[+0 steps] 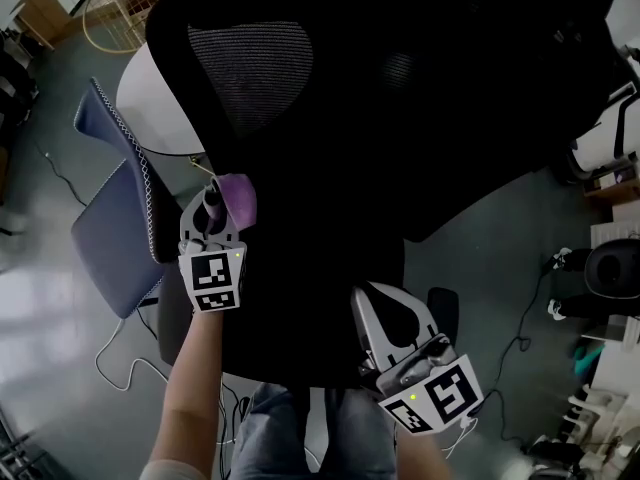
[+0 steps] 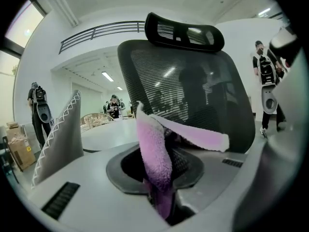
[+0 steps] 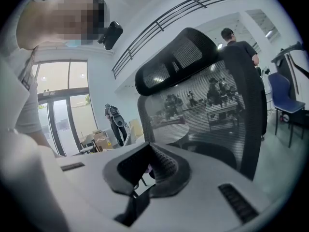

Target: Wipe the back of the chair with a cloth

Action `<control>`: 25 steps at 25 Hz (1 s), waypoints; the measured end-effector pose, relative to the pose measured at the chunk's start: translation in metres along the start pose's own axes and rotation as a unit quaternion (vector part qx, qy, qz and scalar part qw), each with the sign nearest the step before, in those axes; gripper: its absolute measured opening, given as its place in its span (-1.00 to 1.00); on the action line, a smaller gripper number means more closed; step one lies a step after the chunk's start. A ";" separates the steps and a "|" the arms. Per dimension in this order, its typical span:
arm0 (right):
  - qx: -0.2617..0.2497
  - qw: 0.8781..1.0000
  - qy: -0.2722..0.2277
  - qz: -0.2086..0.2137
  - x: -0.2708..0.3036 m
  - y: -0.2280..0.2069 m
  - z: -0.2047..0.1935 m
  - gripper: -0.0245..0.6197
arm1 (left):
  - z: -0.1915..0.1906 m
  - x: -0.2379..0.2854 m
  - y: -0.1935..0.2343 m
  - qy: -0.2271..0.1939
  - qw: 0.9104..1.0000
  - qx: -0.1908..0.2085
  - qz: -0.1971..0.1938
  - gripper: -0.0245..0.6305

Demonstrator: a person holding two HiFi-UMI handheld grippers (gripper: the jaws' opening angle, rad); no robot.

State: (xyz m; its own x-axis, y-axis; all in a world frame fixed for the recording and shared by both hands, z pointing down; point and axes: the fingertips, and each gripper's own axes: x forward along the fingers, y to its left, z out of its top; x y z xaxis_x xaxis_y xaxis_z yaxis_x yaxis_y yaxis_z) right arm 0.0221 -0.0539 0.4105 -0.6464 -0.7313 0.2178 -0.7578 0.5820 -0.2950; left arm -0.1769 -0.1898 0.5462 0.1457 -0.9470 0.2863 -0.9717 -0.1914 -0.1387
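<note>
A black mesh office chair back (image 1: 330,118) fills the head view from above, very dark. My left gripper (image 1: 213,198) is at the chair back's left edge, shut on a purple cloth (image 1: 238,200). In the left gripper view the cloth (image 2: 154,153) stands up between the jaws, and a flap of it reaches right toward the mesh back (image 2: 193,91) under the headrest (image 2: 186,30). My right gripper (image 1: 383,293) hangs lower on the right, behind the chair, shut with nothing in it. Its view shows the pads (image 3: 161,166) together and the chair back (image 3: 207,110) ahead.
A blue-grey chair (image 1: 115,218) and a white round table (image 1: 150,98) stand left of the office chair. Cables (image 1: 115,358) trail on the grey floor. A blue chair (image 3: 282,98) stands to the right. People stand around the room (image 2: 38,105), (image 2: 263,71).
</note>
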 end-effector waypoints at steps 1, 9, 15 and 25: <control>0.000 1.000 0.001 0.000 0.000 0.000 -0.001 -0.90 | -0.002 0.000 -0.001 -0.001 1.000 -0.006 0.001 -0.69; 0.001 1.000 0.007 -0.001 0.001 -0.002 -0.009 -0.90 | -0.038 0.000 -0.012 0.033 0.999 -0.017 -0.017 -0.69; 0.007 1.000 0.007 0.000 0.004 -0.005 -0.014 -0.90 | -0.039 0.005 -0.018 0.032 0.999 -0.024 -0.020 -0.69; 0.010 1.000 0.010 0.002 0.002 -0.010 -0.017 -0.90 | -0.031 0.019 -0.087 0.031 0.997 -0.018 -0.067 -0.70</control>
State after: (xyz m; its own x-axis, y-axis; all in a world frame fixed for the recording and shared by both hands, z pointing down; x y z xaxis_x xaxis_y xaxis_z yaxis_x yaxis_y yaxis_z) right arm 0.0265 -0.0549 0.4295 -0.6511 -0.7217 0.2349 -0.7534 0.5771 -0.3152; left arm -0.0955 -0.1832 0.5928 0.2638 -0.8953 0.3591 -0.9504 -0.3048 -0.0619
